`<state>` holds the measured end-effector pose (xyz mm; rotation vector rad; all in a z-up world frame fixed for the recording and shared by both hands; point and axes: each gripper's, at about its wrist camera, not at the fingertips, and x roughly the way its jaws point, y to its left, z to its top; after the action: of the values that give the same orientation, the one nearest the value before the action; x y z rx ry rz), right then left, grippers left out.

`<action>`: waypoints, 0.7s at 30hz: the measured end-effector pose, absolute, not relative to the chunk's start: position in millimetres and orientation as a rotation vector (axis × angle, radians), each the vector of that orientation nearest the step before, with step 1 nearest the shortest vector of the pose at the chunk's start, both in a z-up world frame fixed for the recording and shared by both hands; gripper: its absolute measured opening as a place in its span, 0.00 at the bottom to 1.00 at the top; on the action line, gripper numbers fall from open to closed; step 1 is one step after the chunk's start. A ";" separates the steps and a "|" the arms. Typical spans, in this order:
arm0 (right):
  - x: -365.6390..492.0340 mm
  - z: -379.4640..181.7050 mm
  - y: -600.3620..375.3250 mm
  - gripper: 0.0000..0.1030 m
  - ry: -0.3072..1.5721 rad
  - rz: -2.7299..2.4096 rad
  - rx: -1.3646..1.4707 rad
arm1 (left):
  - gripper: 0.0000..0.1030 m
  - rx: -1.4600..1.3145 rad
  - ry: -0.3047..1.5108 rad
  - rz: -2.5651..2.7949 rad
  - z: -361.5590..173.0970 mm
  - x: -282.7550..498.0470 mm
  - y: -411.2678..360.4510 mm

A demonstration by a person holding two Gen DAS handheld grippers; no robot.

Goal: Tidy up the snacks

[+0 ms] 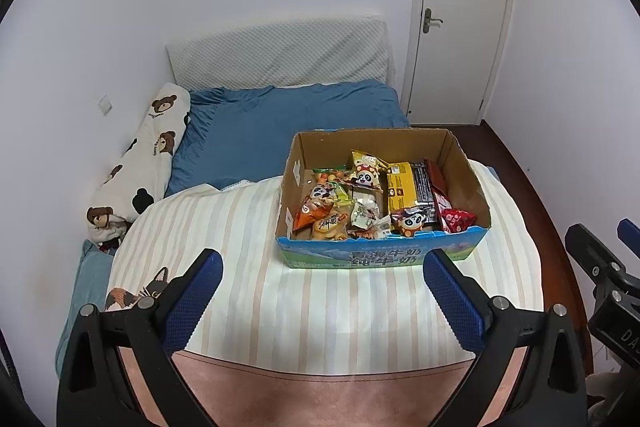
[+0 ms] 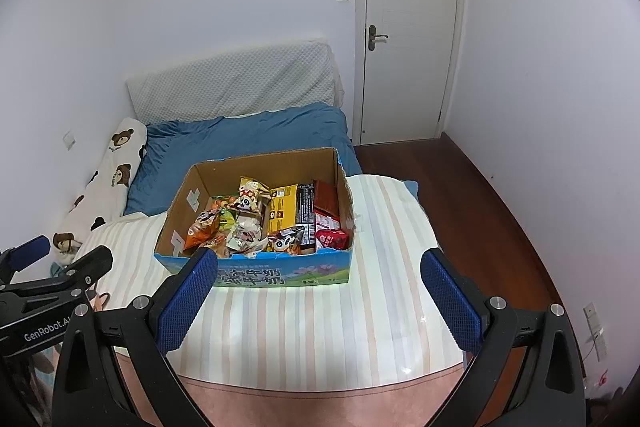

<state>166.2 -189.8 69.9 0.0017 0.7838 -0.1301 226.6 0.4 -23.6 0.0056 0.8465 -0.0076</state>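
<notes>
1. Where the view begins, nearest the cameras, the left gripper [image 1: 322,263] and the right gripper [image 2: 318,265] both stand with their blue-padded fingers spread wide and nothing between them; each hangs over the near end of the bed.
2. Under the fingers lies a band of pink cover [image 1: 320,391], and just past it a striped blanket [image 1: 256,259] whose near edge curves across the whole width of both views.
3. The striped blanket is bare between the grippers and the box, so the room straight ahead is open; a cat-print patch [image 1: 138,291] shows at its left edge beside the left gripper's left finger.
4. In the left wrist view the other gripper shows at the right border, over the bed's right side; in the right wrist view the other gripper shows at the left border.
5. The cardboard box [image 2: 256,273] sits on the striped blanket ahead of both grippers, apart from them, its top open and its blue printed front wall facing them. It lies ahead and to the right of the left gripper, ahead and to the left of the right gripper.
6. Inside, the snack packets [image 2: 256,223] lie heaped: orange and panda-print bags to the left, a yellow pack [image 1: 400,187] upright in the middle, red packs to the right.
7. Right of the bed runs dark wood floor [image 2: 460,195], open as far as the door [image 2: 408,27].
8. Beyond the box lie a blue quilt [image 1: 260,143], a bear-print pillow [image 1: 152,155] along the left wall, and a white headboard cushion [image 1: 280,51].
</notes>
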 end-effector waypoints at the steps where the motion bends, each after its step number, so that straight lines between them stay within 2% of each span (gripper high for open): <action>1: 165.9 70.0 -189.8 1.00 0.783 -0.131 0.002 | 1.00 0.007 0.845 -0.009 -23.2 226.6 0.2; 21: 164.1 68.7 -191.7 1.00 0.777 -0.138 0.014 | 1.00 0.011 0.825 -0.022 -13.6 220.6 -0.9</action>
<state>164.1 -191.7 68.7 0.0136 0.7774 -0.1379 220.6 -0.9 -13.6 0.0112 0.8251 -0.0216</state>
